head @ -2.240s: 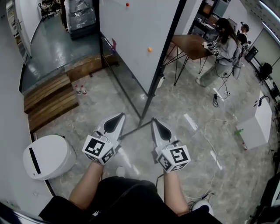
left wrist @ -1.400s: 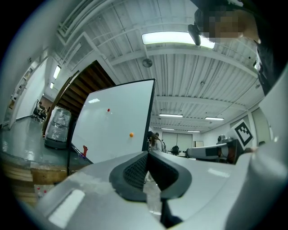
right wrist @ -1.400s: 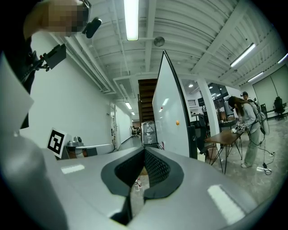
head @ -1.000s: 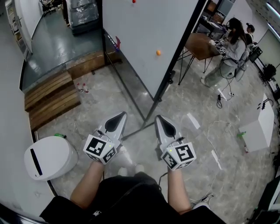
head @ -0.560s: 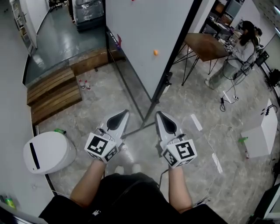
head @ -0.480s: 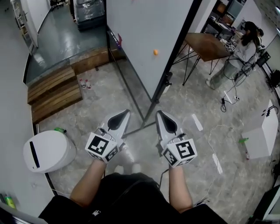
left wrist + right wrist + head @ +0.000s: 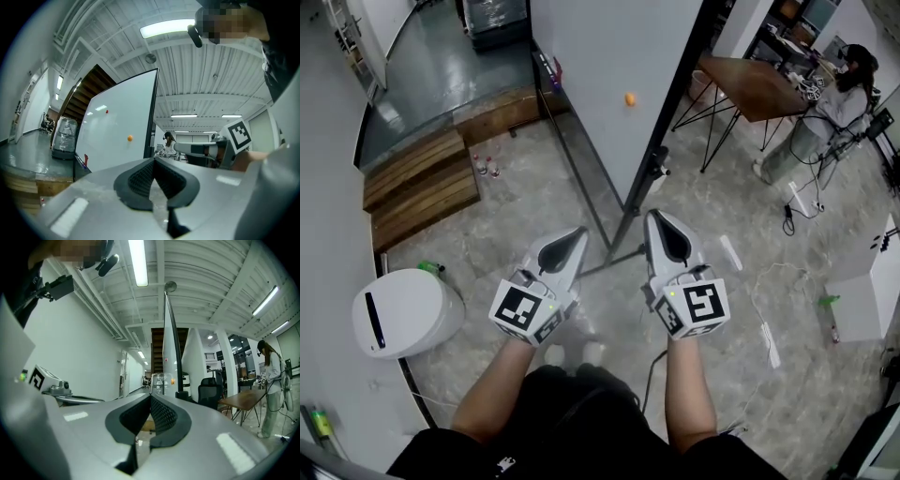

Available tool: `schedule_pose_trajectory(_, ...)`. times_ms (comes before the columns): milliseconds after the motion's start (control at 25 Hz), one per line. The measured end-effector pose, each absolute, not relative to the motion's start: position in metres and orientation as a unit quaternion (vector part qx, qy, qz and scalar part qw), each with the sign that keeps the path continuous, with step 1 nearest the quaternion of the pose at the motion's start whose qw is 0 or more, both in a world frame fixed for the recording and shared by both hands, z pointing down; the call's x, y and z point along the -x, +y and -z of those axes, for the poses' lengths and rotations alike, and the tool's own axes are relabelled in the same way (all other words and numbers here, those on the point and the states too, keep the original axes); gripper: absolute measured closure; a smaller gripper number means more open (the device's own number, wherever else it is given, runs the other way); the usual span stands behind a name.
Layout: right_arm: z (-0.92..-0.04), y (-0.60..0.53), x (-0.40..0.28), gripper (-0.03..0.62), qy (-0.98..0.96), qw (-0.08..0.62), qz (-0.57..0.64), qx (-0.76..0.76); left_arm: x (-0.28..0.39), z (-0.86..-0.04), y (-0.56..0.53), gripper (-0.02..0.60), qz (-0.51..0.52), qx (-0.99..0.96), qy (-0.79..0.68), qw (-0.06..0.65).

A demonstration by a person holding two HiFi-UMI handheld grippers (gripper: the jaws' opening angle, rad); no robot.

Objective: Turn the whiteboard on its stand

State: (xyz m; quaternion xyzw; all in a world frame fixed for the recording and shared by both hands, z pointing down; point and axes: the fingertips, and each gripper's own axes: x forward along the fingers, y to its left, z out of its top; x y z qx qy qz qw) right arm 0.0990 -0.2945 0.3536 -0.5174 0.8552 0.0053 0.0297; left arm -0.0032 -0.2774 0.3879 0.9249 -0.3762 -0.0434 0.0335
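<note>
two grippers are held level, side by side, both short of the whiteboard (image 7: 609, 84). the left gripper (image 7: 572, 239) has its jaws pressed together on nothing, and so has the right gripper (image 7: 661, 225). the whiteboard stands upright on its black stand (image 7: 659, 155) just ahead of them, with an orange magnet (image 7: 630, 98) on its face. a white bin (image 7: 405, 312) sits on the floor at the left. a person (image 7: 848, 89) stands by a wooden table (image 7: 750, 84) at the far right.
</note>
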Motion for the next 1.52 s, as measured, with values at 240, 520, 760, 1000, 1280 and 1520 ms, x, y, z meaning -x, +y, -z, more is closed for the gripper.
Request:
schedule_pose_trajectory(240,-0.345,-0.332,-0.113,0.579,0.846,0.023,-0.036,0.532,-0.014,-0.385,-0.289,0.578,0.043,-0.925,-0.375,0.039)
schedule_pose_trajectory(520,-0.349,-0.376,-0.127,0.497,0.831,0.002,-0.053,0.553,-0.027,-0.394,-0.299,0.578,0.038,-0.925,-0.375,0.044)
schedule_pose_trajectory(760,-0.359,-0.407,-0.132,0.377,0.832,-0.007,-0.049,0.553,-0.025,-0.404,-0.309,0.578,0.027,-0.922,-0.383,0.048)
schedule_pose_trajectory(1000,-0.375,-0.427,-0.125,0.335,0.84,-0.024,-0.039,0.541,-0.025,-0.414,-0.312,0.578,0.016,-0.919,-0.39,0.058)
schedule_pose_trajectory(1280,-0.382,-0.442,-0.118,0.333,0.843,-0.027,-0.031,0.536,-0.018,-0.42,-0.312,0.578,0.012,-0.915,-0.4,0.061)
schedule_pose_trajectory(1520,-0.384,-0.441,-0.122,0.391,0.842,-0.031,-0.03,0.538,-0.016,-0.422,-0.306,0.578,0.011,-0.911,-0.408,0.062)
